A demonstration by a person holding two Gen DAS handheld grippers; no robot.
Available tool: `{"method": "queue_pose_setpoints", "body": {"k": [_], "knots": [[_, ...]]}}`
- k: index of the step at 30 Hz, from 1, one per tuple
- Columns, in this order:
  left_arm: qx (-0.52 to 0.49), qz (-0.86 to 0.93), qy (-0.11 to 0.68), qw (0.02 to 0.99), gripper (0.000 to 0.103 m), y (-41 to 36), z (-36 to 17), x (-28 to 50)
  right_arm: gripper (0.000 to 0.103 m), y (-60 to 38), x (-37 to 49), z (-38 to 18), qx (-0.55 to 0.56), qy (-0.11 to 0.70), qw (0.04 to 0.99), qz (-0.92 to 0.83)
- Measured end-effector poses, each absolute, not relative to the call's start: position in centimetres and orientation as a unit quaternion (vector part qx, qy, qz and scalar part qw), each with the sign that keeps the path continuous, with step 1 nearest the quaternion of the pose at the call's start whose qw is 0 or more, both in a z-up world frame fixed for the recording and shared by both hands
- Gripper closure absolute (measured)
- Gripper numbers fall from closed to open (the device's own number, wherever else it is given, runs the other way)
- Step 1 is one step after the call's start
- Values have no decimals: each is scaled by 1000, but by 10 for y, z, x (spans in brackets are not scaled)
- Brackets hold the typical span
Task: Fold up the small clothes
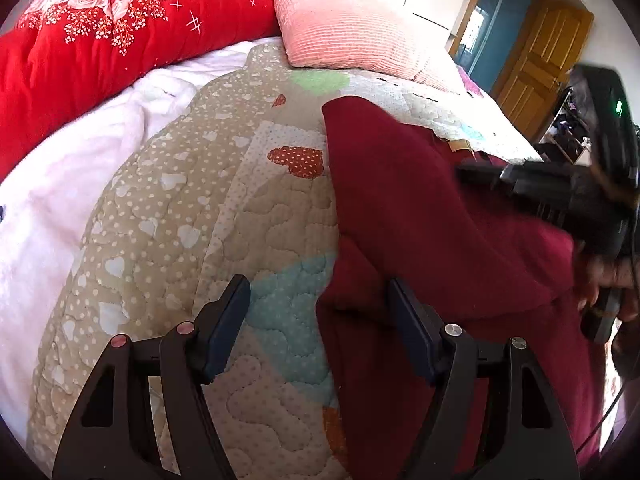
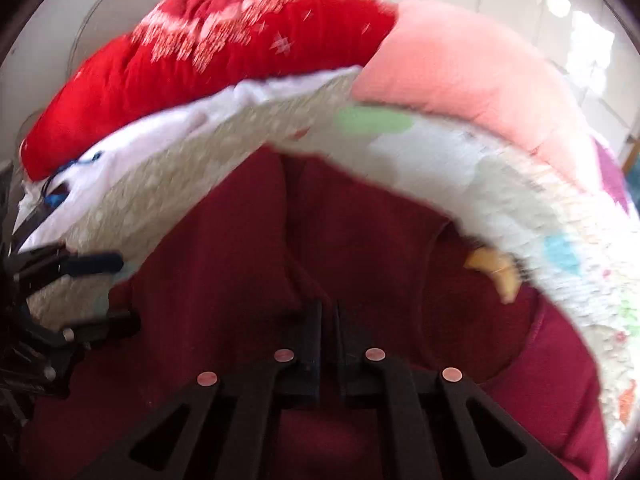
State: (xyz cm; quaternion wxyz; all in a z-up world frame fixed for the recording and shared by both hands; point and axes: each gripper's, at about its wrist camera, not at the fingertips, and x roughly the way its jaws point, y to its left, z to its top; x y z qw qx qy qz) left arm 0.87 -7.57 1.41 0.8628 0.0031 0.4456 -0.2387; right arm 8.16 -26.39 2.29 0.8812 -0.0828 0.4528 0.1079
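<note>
Two pillows-and-bedding heaps back the bed: a red floral duvet [image 1: 112,36] at far left, then a white blanket [image 1: 60,184], the heart-print quilt [image 1: 200,208] and a pink pillow [image 1: 344,28], with a wooden door [image 1: 536,68] at right. On the quilt's right half lies the maroon garment [image 1: 420,208], its long axis running from the near edge away toward the pillow. Left gripper [image 1: 320,304] fingers stand apart, straddling the garment's left edge; right gripper [image 2: 329,320] fingers are closed over the garment, whether pinching cloth I cannot tell.
</note>
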Motion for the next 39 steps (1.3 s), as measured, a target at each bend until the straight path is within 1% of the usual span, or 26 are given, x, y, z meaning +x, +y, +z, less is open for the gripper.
{"method": "queue_pose_setpoints", "body": {"k": [2,3,5,8,10,11,12,13,14,15,18,20,22,23,26,27,29,31,35,37,39], "knots": [[4,-237,446,863,31,-76,14,9,99,-276,80,38,-61,426,900,67],[5,-237,446,863,31,-76,13,11,101,-282,84,39,-49,426,902,53],[6,-237,445,863,31,-76,14,10,102,-289,95,29,-59,434,899,4],[4,-239,446,863,31,-73,14,11,102,-295,104,19,-31,468,883,-2],[5,-239,447,862,31,-72,15,11,99,-296,97,33,2,443,896,30],[5,-239,448,861,31,-72,15,11,96,-286,97,40,-2,434,900,53],[5,-240,448,861,31,-71,14,10,83,-279,100,42,-17,432,899,64],[5,-240,448,861,31,-71,14,10,67,-268,104,45,-32,432,898,74],[5,-240,447,862,31,-71,14,10,63,-261,111,45,-36,430,899,79],[4,-240,447,861,31,-71,14,10,63,-257,116,46,-31,427,900,85],[-1,-244,449,860,30,-70,13,11,63,-259,145,34,21,438,894,88],[-2,-247,450,858,29,-69,12,12,63,-264,167,21,81,461,879,91],[-4,-250,452,857,29,-69,12,12,65,-264,171,12,129,483,859,113],[-5,-251,452,856,29,-69,12,13,65,-261,165,17,132,471,863,126],[-4,-250,452,856,29,-69,12,13,64,-246,149,35,85,425,890,142],[-2,-249,451,857,29,-69,13,12,64,-242,147,36,74,422,889,159],[0,-249,450,857,29,-70,13,12,65,-232,154,24,43,447,879,162],[-2,-248,451,857,29,-69,13,12,95,-224,161,11,11,467,872,148],[-9,-248,453,856,29,-66,15,11,96,-222,163,14,-7,434,894,107],[-2,-249,455,855,29,-62,18,10,96,-226,170,2,-5,453,887,88],[12,-236,447,863,29,-56,23,8,96,-227,166,8,4,445,891,87]]}}
